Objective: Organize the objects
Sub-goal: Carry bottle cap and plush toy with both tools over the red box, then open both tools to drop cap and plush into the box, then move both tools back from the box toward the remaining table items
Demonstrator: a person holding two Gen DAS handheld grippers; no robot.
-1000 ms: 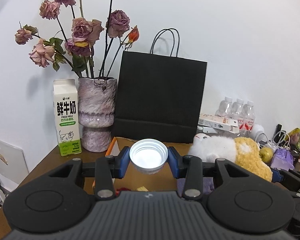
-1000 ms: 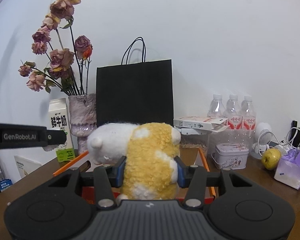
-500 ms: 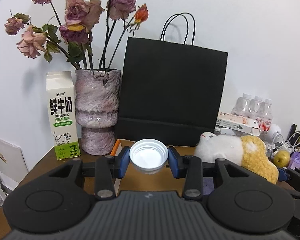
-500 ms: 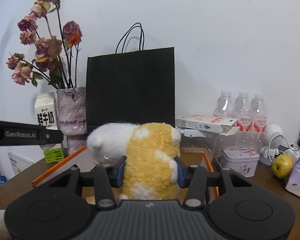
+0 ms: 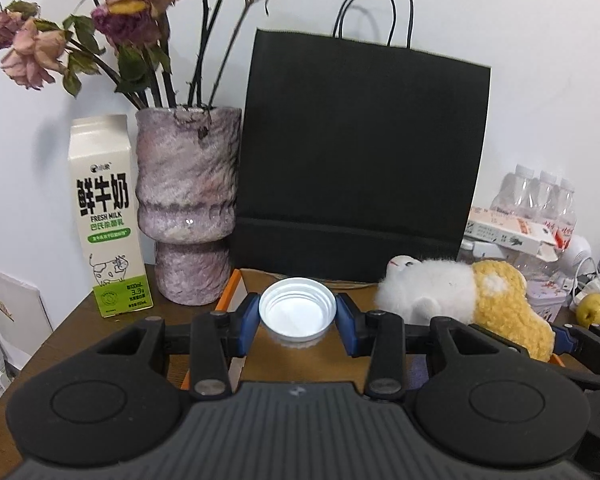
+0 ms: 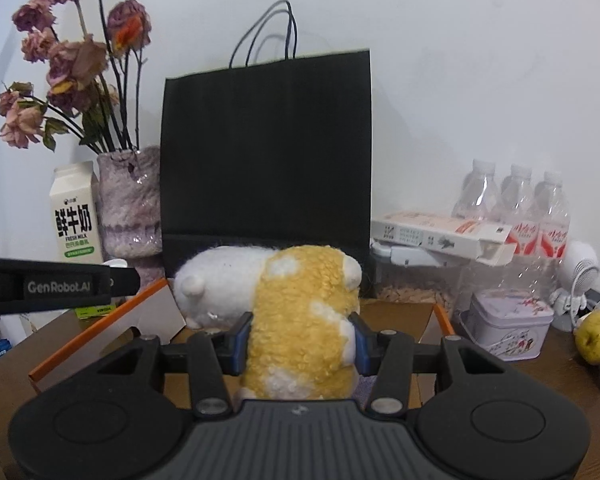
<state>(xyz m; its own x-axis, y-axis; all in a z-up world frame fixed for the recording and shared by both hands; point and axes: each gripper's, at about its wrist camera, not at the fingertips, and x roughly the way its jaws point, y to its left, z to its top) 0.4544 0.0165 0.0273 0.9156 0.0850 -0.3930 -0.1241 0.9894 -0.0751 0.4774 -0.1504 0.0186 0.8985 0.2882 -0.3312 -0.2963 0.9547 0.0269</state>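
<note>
Gripping: left tongs [image 5: 297, 317] clamp white cap [image 5: 297, 313] | right tongs [image 6: 300, 343] clamp plush toy [image 6: 300, 320]

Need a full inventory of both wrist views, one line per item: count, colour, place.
bottle cap: 1, white, clamped in the left gripper
plush toy: 1, white and yellow, clamped in the right gripper
cardboard box: 1, brown with orange edge, open, under both grippers
paper bag: 1, black, upright against the wall
vase: 1, mottled pink, left of the bag, holding dried roses
milk carton: 1, white and green, left of the vase
water bottles: 3, clear, far right by the wall
flat carton: 1, white and orange, in front of the bottles
tin: 1, pale lilac, right of the box
apple: 1, yellow-green, right edge
table: 1, dark wood
left gripper: black, blue pads
right gripper: black, blue pads
</note>
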